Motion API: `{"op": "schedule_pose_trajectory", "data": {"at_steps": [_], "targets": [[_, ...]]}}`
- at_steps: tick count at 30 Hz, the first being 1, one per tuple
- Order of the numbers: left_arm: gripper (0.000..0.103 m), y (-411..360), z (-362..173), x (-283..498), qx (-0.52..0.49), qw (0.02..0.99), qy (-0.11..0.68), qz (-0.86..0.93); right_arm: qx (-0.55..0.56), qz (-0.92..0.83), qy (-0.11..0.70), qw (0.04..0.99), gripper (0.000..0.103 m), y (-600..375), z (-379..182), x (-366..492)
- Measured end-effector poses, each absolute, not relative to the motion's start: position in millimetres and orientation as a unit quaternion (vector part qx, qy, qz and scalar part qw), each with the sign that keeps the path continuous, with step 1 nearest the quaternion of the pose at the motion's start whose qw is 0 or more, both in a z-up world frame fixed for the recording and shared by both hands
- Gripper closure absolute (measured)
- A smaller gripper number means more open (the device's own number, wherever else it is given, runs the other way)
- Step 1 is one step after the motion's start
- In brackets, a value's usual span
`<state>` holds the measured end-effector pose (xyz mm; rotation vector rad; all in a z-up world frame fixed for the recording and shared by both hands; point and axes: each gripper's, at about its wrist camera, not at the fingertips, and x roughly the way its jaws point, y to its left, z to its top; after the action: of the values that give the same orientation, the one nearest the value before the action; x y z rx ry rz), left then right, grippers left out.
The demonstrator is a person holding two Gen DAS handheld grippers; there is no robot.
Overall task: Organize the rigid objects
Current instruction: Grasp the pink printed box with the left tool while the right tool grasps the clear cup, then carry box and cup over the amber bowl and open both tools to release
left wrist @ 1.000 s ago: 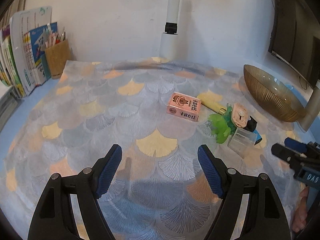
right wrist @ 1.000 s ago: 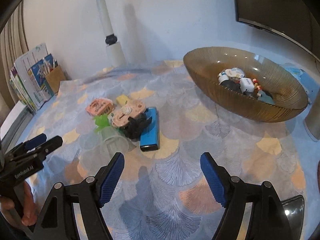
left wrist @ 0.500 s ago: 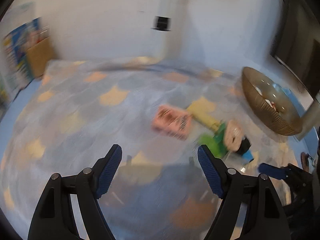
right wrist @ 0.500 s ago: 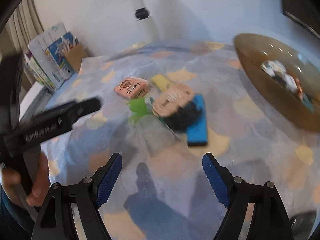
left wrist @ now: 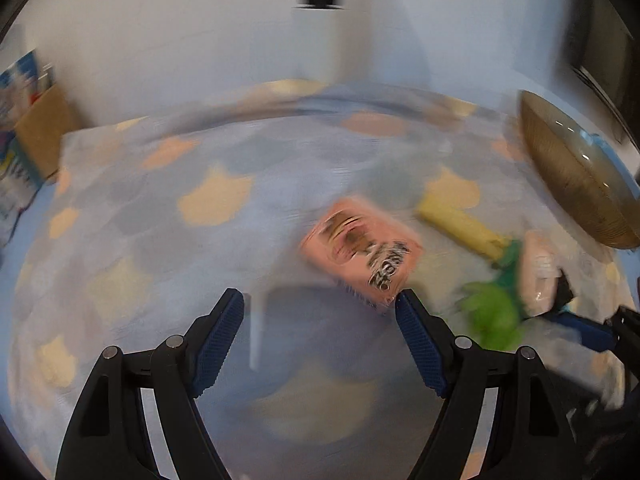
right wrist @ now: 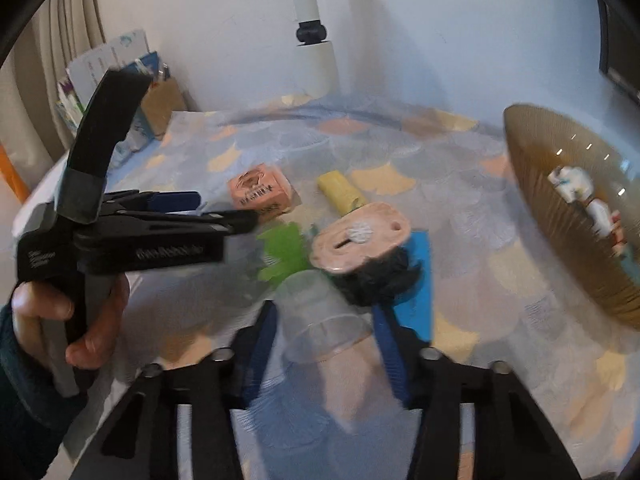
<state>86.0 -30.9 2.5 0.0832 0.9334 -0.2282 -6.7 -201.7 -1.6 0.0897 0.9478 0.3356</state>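
Observation:
A pink box (left wrist: 360, 254) lies on the patterned cloth, just beyond and between my open left gripper's (left wrist: 320, 308) fingertips. It also shows in the right wrist view (right wrist: 260, 192). A clear plastic cup (right wrist: 320, 316) lies on its side between the fingers of my right gripper (right wrist: 324, 320), which stand narrowed around it. Behind the cup sit a green toy (right wrist: 282, 250), a pink disc-shaped item (right wrist: 360, 236) on a black object, a blue box (right wrist: 416, 280) and a yellow block (right wrist: 340, 192). The left gripper (right wrist: 224, 210) appears at left in the right wrist view.
An amber glass bowl (right wrist: 532, 216) holding small toys stands at the right; it also shows in the left wrist view (left wrist: 560, 172). A white lamp pole (right wrist: 312, 32) rises at the back. Books and a brown pen holder (right wrist: 160, 104) stand at the back left.
Both grippers moved forward toward the pile. The left now reaches the pink box. The right gripper's fingers have narrowed around the clear cup.

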Motion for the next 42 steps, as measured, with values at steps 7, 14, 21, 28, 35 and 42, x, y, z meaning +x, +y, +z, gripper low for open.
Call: {"op": "schedule_pose_trajectory", "data": {"at_steps": [7,14,21,28,35,42], "targets": [[0.028,2,7,81,0.001,0.886,0.452,-0.101,0.041,0.156,0.455,0.876,0.061,-200,-7,-8],[0.027,-55,5,101,0.019,0.879,0.455,-0.143,0.05,0.16,0.462,0.871,0.061,-202,-13,-7],[0.065,-54,7,107,0.009,0.887,0.446,-0.121,0.035,0.159,0.447,0.88,0.063,-198,-8,-10],[0.065,-22,21,58,-0.031,0.898,0.425,-0.111,0.041,0.175,0.44,0.88,0.063,-203,3,-34],[0.065,-13,10,23,-0.045,0.904,0.413,-0.095,0.034,0.169,0.459,0.872,0.063,-218,5,-67],[0.065,-20,3,25,-0.018,0.899,0.428,-0.089,0.042,0.168,0.472,0.865,0.062,-214,-6,-70]]}}
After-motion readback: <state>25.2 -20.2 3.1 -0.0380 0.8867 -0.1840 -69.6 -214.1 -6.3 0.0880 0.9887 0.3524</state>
